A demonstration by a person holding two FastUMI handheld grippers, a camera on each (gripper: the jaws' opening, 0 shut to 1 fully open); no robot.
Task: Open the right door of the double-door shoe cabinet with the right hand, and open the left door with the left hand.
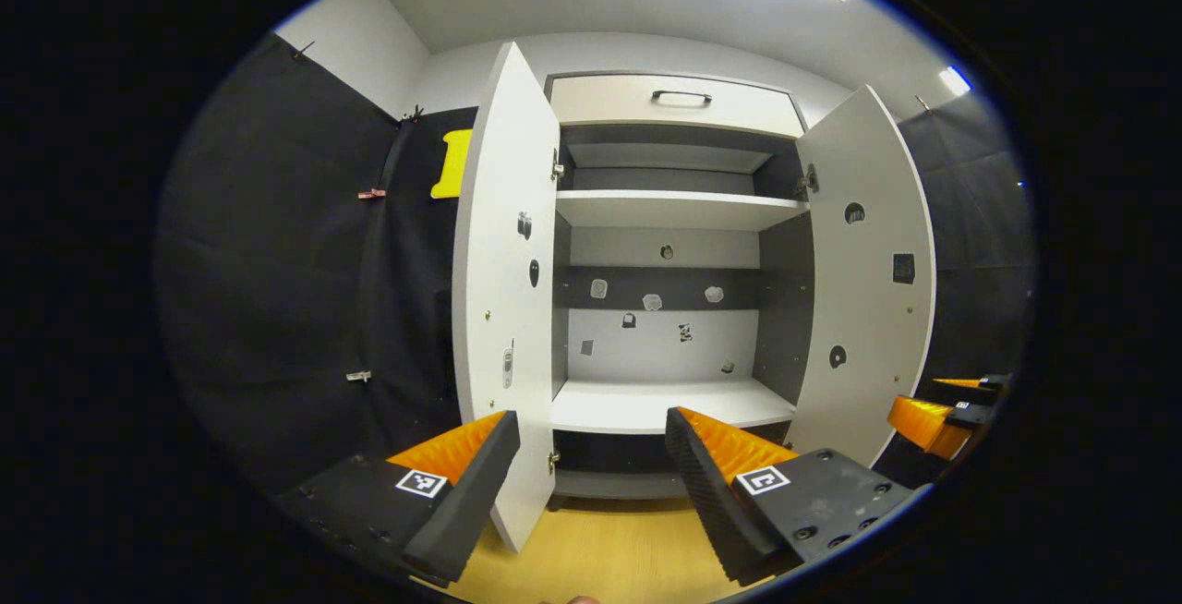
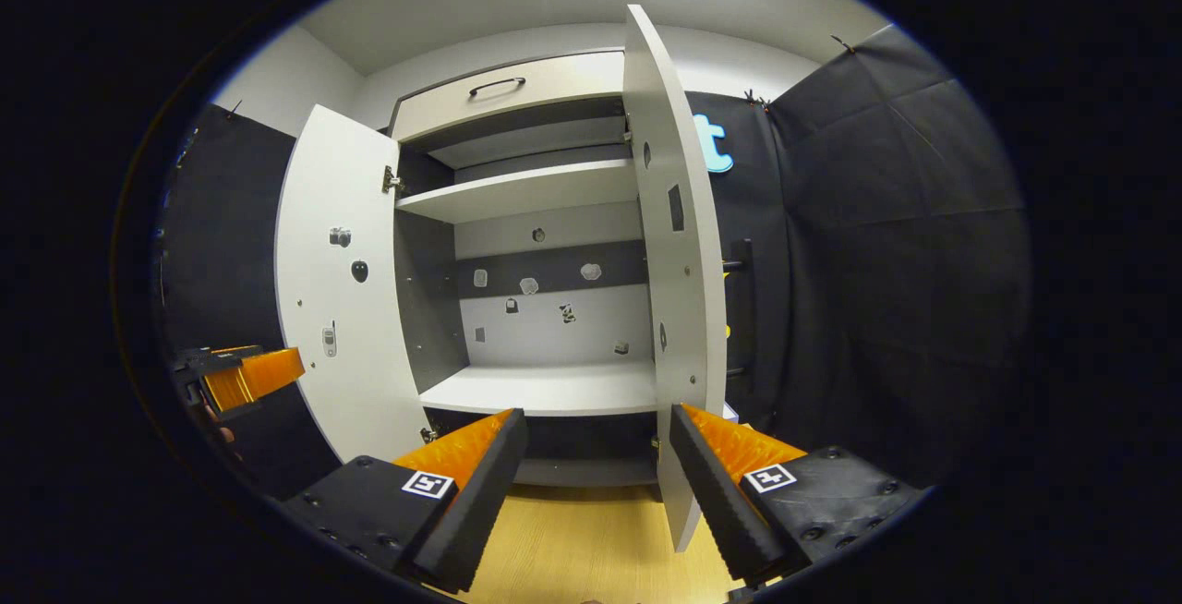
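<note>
Both the left door (image 1: 503,290) and right door (image 1: 863,281) of the shoe cabinet (image 1: 679,101) stand swung open, so the task looks finished; the left tool (image 1: 591,484) and right tool (image 2: 596,484) hang wide and empty before it.

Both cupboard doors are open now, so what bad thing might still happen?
The left door stands edge-on just past the left gripper, whose fingers are spread apart; a forward push might knock its edge. The right door sits the same way by the right gripper, so it might get bumped too. Both doors hang loose, held by nothing, so either may swing back toward shut.
</note>
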